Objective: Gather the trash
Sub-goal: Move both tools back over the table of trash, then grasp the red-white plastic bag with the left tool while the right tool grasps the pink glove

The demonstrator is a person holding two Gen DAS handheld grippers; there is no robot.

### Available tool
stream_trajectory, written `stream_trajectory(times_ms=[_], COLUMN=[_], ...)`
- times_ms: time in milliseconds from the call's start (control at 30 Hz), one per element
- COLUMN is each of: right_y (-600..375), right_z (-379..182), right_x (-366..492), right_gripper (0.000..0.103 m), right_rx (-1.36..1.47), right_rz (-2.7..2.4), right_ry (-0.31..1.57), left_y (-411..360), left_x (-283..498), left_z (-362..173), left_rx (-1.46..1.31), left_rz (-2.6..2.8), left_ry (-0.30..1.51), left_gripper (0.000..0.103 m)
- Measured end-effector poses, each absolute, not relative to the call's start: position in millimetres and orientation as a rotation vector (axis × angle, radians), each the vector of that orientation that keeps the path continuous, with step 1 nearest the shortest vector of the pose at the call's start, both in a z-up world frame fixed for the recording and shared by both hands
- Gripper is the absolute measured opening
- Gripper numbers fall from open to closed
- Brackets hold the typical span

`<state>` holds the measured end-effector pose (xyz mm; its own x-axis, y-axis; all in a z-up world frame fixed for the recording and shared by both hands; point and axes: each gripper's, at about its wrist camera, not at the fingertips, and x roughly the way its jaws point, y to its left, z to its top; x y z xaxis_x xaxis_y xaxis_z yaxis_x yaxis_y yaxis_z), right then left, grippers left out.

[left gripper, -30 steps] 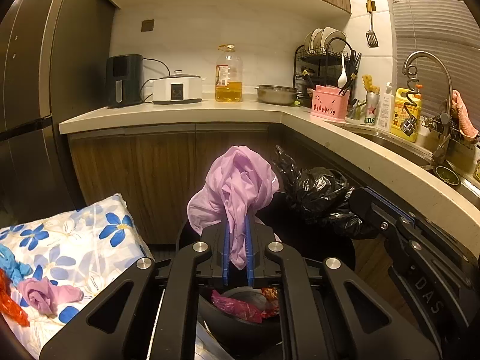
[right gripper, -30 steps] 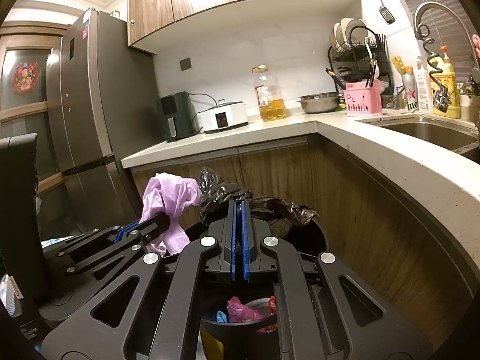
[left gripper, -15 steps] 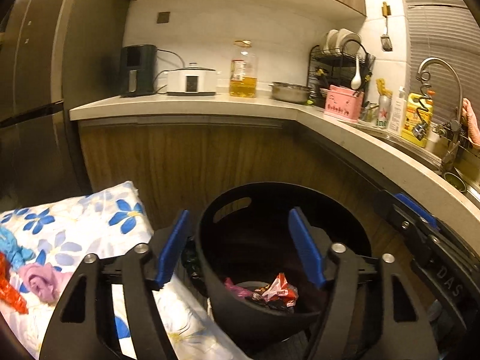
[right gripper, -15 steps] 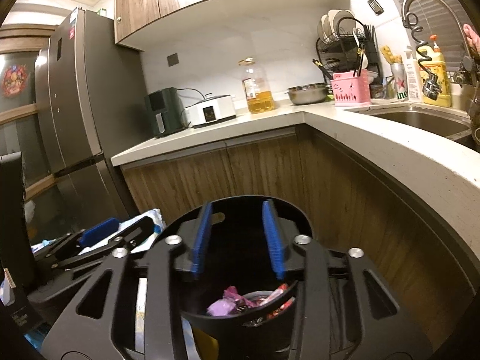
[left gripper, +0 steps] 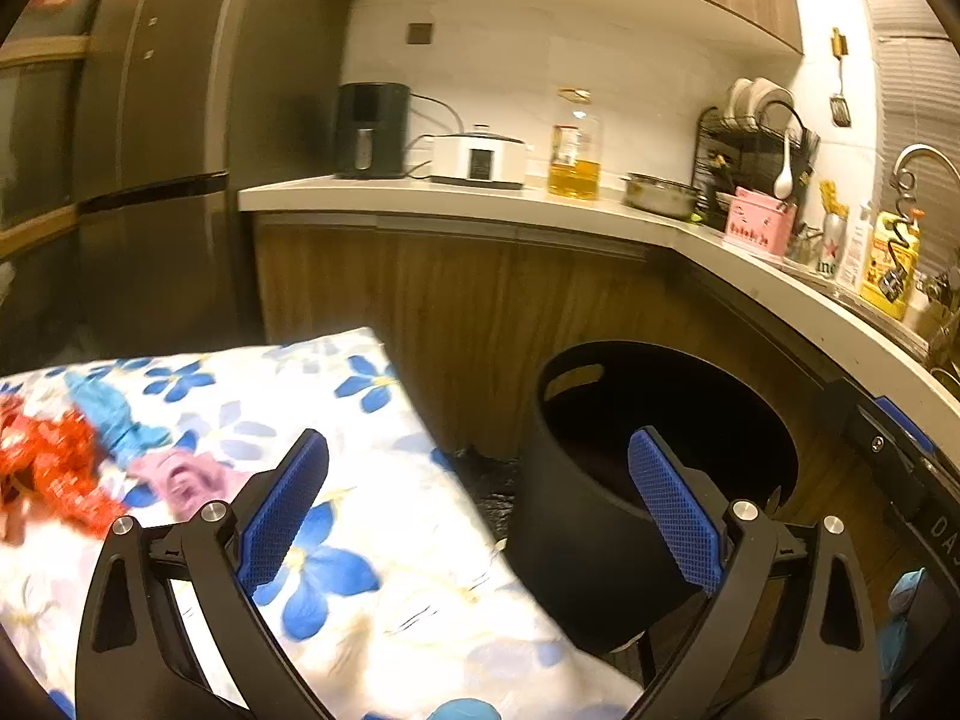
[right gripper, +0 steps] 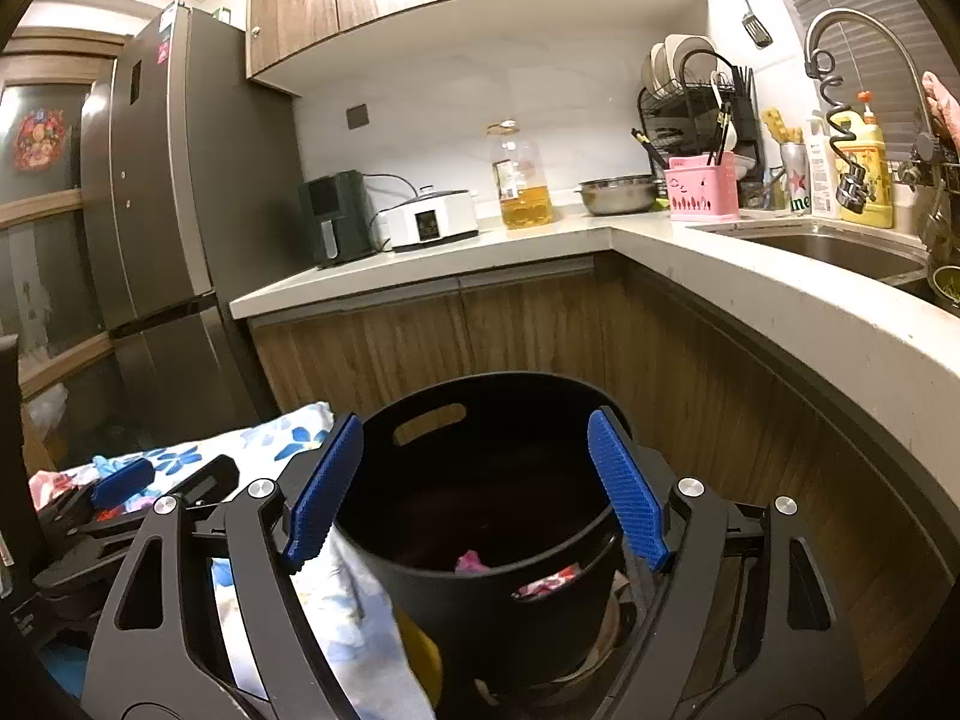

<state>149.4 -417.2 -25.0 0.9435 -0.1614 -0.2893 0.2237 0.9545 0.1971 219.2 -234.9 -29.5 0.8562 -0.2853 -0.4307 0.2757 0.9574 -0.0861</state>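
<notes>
one black bin (right gripper: 480, 516) stands on the floor against the wooden cabinets. inside it, two scraps show: a pink one (right gripper: 471, 561) and a red-and-white wrapper (right gripper: 549, 585). the right gripper (right gripper: 477, 489) hangs over the bin, its two blue fingers (right gripper: 327, 489) opening wide with nothing between them. the left gripper (left gripper: 480, 516) sits over the edge of a flowered cloth (left gripper: 384, 546) beside the bin, its two fingers (left gripper: 282, 510) also opening and empty. on the cloth lie three pieces of trash: one red wrapper (left gripper: 51, 474), one blue scrap (left gripper: 111, 414) and one pink crumple (left gripper: 180, 477), blurred. the worktop (right gripper: 660, 240) carries one oil bottle (right gripper: 522, 177) and one pink holder (right gripper: 702, 186).
</notes>
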Motion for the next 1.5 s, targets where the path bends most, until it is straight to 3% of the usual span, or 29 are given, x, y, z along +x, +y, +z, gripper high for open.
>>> stream_trajectory(times_ms=[767, 1500], right_y=[-310, -171], right_z=[-36, -77], right_x=[139, 241], right_gripper=[0.077, 0.077], right_rx=[0.196, 0.077], right_rz=[-0.084, 0.12], right_ry=[0.271, 0.421], left_y=[-98, 7], left_x=[164, 162], left_z=[-42, -58], left_rx=[-0.072, -0.152], left_rz=[0.011, 0.202], left_ry=[0.42, 0.427], left_gripper=[0.097, 0.097])
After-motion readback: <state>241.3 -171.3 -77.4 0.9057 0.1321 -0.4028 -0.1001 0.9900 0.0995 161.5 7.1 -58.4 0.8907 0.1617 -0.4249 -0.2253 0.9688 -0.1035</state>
